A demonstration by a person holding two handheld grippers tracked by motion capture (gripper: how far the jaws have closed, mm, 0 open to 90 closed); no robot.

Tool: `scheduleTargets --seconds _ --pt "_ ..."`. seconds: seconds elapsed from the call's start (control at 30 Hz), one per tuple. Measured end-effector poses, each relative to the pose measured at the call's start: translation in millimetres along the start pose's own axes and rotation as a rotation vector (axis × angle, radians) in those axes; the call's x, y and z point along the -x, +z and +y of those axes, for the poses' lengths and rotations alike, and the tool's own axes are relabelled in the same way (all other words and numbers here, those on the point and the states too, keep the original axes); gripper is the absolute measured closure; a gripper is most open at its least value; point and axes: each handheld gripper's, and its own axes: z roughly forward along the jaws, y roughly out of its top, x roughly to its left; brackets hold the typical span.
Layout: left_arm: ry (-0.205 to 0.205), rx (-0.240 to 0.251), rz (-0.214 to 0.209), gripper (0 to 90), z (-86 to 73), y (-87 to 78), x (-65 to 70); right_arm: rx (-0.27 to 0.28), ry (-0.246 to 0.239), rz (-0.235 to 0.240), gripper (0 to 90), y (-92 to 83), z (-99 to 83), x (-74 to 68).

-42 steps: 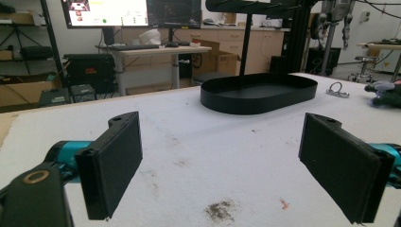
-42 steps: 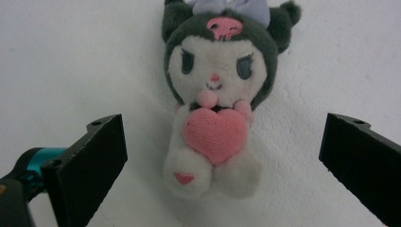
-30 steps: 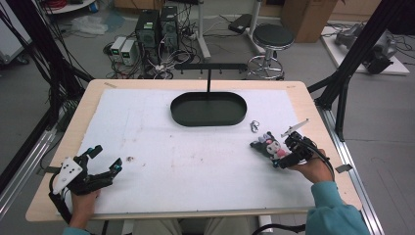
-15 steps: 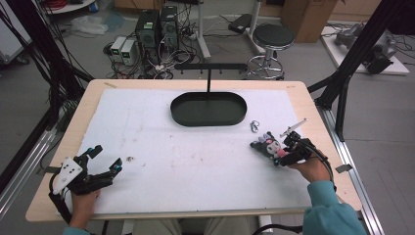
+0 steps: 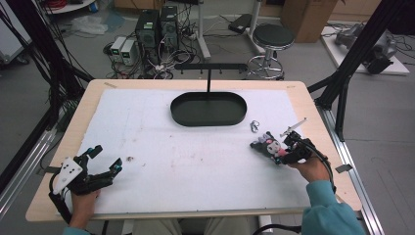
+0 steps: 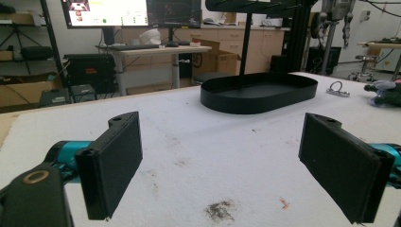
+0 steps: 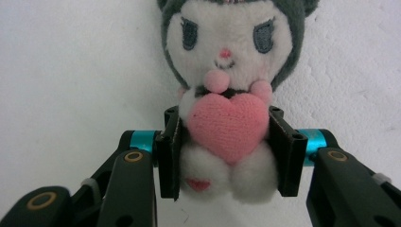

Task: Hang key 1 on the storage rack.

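A small plush toy (image 5: 266, 143) with a dark hood, white face and pink heart (image 7: 227, 125) lies on the white mat at the right. My right gripper (image 5: 275, 150) lies low on the mat behind it, and its jaws have just been closing. Both pads (image 7: 169, 156) now press on the sides of the toy's body, the heart between them. My left gripper (image 5: 106, 157) rests at the front left of the table, open, with nothing between its pads (image 6: 118, 161). The toy (image 6: 384, 91) also peeks in at the right edge of the left gripper view.
A black oval tray (image 5: 208, 122) stands at the back middle of the mat, under a black stand with a hook bar (image 5: 209, 68). A small metal clip (image 5: 254, 126) lies between the tray and the toy. A dirt speck (image 5: 130, 158) sits beside the left gripper.
The right gripper's jaws have drawn in from wide apart until they hold the plush toy. Neither hand has shifted, and the left gripper looks the same.
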Motion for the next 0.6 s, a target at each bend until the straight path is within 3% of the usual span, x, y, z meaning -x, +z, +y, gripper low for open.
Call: scheduleTargets --seconds 0.13,0.27,0.47,0.6 --pt "-0.002 0.002 0.001 14.6 0.0 0.1 0.1 0.011 -0.004 0.001 54.9 -1.8 -0.4 0.1" --pt "-0.002 0.002 0.001 14.6 0.0 0.1 0.1 0.071 -0.018 0.015 54.9 -7.5 -0.4 -1.9" --pt "-0.002 0.001 0.001 14.6 0.0 0.1 0.1 0.142 -0.077 0.021 54.9 -15.3 6.1 -10.2" --pt "-0.002 0.001 0.001 14.6 0.0 0.1 0.0 0.219 -0.074 0.050 54.9 -23.4 13.9 -13.3"
